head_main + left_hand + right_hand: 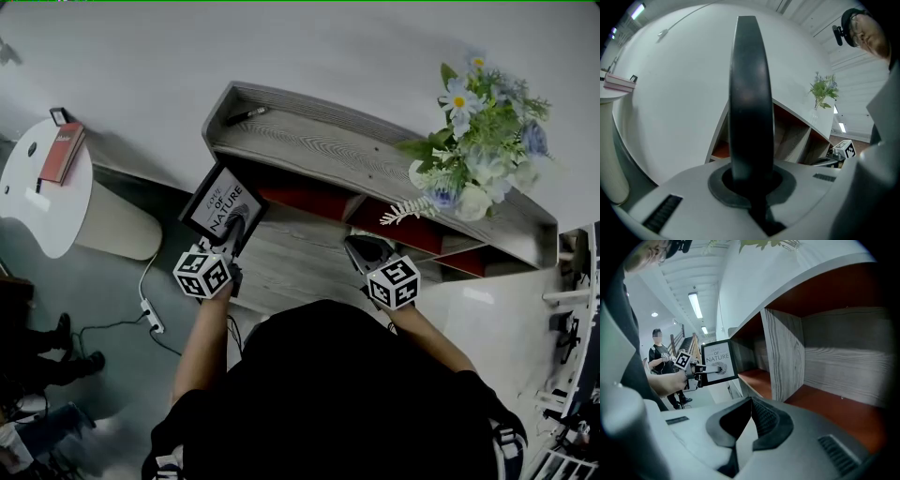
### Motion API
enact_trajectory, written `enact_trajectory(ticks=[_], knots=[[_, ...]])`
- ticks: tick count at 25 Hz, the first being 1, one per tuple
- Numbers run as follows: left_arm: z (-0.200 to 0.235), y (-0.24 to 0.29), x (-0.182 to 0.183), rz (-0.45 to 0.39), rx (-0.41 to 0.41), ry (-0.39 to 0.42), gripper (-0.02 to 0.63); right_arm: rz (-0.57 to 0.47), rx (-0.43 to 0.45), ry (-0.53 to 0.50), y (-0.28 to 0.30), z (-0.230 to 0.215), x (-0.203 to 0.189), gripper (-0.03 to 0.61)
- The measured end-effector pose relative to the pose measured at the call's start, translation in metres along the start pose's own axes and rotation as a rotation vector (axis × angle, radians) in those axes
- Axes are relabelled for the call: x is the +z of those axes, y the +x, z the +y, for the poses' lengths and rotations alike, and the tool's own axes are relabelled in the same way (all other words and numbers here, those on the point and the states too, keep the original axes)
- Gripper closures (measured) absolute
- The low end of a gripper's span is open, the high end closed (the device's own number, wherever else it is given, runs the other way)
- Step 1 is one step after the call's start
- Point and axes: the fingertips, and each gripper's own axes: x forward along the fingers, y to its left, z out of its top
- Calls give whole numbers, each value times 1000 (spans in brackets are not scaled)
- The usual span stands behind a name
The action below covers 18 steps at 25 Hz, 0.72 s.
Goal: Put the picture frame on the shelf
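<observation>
The picture frame (223, 208) is black with white "NATURE" print. My left gripper (234, 230) is shut on its lower edge and holds it upright in front of the left end of the grey wooden shelf (309, 141). In the left gripper view the frame (750, 93) stands edge-on between the jaws of the left gripper (751, 180). The right gripper view shows the frame (717, 363) from its front, beside the shelf's red-floored compartments (820, 404). My right gripper (361, 251) hovers before a middle compartment, and the right gripper (749, 420) looks shut with nothing in it.
A vase of flowers (473, 150) stands at the right end of the shelf top, and a small dark object (246, 115) lies at its left end. A round white table (47, 187) with a red book (61, 152) is at far left. A power strip (150, 314) lies on the floor. A person (658, 357) stands in the background.
</observation>
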Motion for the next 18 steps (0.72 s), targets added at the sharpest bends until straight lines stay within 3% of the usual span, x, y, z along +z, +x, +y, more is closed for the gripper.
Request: enact_trajectory(ticks=[18], knots=[[14,14,1,-22,21,-2,586,20,0,-5,3,-1,-4,565]])
